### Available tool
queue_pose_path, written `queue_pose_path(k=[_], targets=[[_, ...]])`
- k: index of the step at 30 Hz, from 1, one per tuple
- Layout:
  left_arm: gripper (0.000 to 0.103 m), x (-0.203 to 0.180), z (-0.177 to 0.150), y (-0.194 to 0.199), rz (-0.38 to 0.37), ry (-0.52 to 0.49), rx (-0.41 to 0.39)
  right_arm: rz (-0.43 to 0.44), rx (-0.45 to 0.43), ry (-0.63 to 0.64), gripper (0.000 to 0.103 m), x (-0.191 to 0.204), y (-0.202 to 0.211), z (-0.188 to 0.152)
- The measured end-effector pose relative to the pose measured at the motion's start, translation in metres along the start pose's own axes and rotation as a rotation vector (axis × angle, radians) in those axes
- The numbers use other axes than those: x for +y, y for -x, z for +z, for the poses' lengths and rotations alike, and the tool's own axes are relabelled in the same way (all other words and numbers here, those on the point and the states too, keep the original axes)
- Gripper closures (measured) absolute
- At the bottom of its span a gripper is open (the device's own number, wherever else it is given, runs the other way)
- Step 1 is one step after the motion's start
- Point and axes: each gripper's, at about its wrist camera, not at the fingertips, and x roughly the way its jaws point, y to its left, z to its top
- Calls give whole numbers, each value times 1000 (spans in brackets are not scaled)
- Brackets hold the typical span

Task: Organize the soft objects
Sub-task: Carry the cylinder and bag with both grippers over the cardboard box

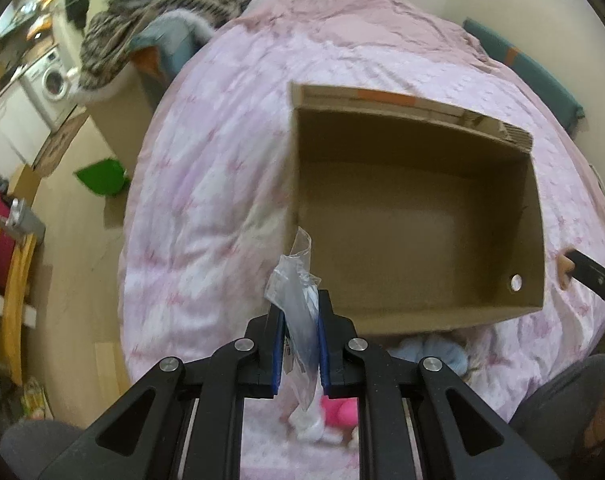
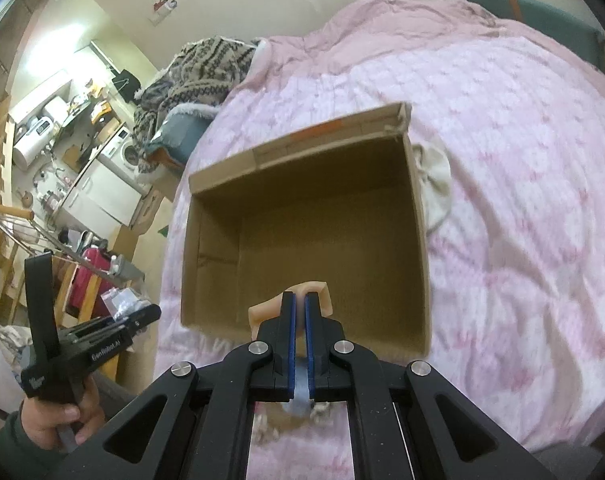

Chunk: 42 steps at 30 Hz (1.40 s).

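An open empty cardboard box (image 1: 414, 216) sits on the pink quilt (image 1: 214, 184); it also shows in the right wrist view (image 2: 310, 232). My left gripper (image 1: 300, 300) is shut on a clear plastic bag (image 1: 298, 288), held near the box's near left corner, with something pink and white (image 1: 334, 412) hanging below the jaws. My right gripper (image 2: 301, 300) is shut on a soft peach-coloured object (image 2: 322, 294), held over the box's near edge. The right gripper's tip with the peach object shows at the right in the left wrist view (image 1: 570, 266). The left gripper shows in the right wrist view (image 2: 130, 316).
A cream cloth (image 2: 436, 184) lies beside the box's right wall. A light blue soft thing (image 1: 434, 350) lies on the quilt in front of the box. A patterned blanket (image 1: 162, 12) is piled at the bed's far left. A green item (image 1: 102, 176) lies on the floor.
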Motion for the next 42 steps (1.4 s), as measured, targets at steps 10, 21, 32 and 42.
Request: queue_pose_path(k=[10, 21, 32, 42], targets=[[90, -31, 17, -11, -44, -53, -78, -20, 16, 0, 97, -6, -40, 15], [90, -40, 15, -65, -99, -81, -51, -48, 112, 14, 97, -17, -81, -2], [90, -43, 7, -80, -92, -101, -62, -116, 137, 77, 97, -10, -95, -8], [90, -46, 4, -81, -90, -125, -90, -91, 130, 98, 95, -4, -95, -8]])
